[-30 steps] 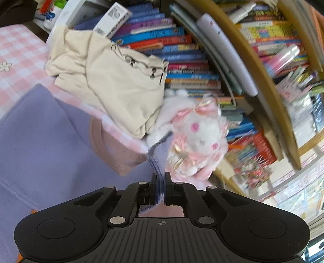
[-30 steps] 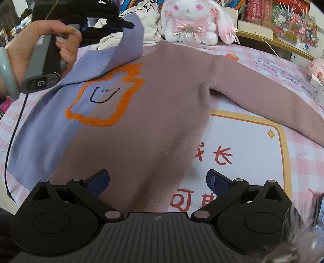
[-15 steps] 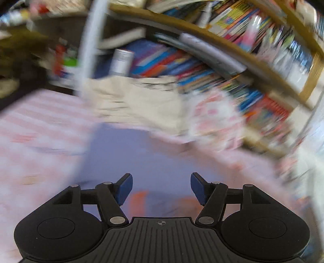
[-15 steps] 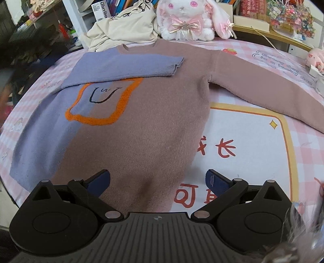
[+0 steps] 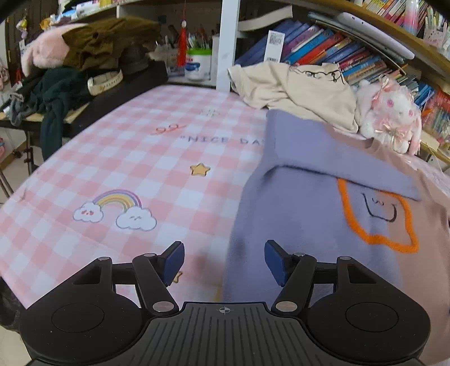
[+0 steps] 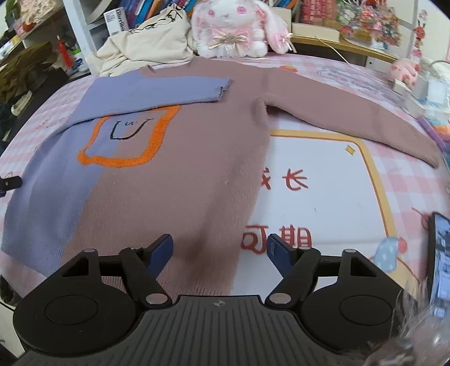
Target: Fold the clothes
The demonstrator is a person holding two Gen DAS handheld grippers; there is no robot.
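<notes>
1. The sweater (image 6: 174, 174) lies flat, front up, across the middle of the checked tablecloth (image 5: 126, 157), neckline toward the far edge by the plush rabbit (image 6: 233, 25), hem at the near edge. Laid out smooth like that, it gives clean fold lines.
2. The purple sleeve (image 6: 157, 93) is folded in across the chest, cuff resting just above the orange outline: one side is tucked.
3. The pink sleeve (image 6: 351, 118) stretches out toward the right edge, unfolded, so I'd judge the fold is partway along.
4. The left gripper (image 5: 225, 261) hovers at the sweater's purple side edge, fingers apart, nothing between them.
5. The right gripper (image 6: 219, 250) hangs over the hem, fingers spread wide and empty.
6. A cream garment (image 5: 298, 87) is heaped at the far edge, clear of the work.
</notes>
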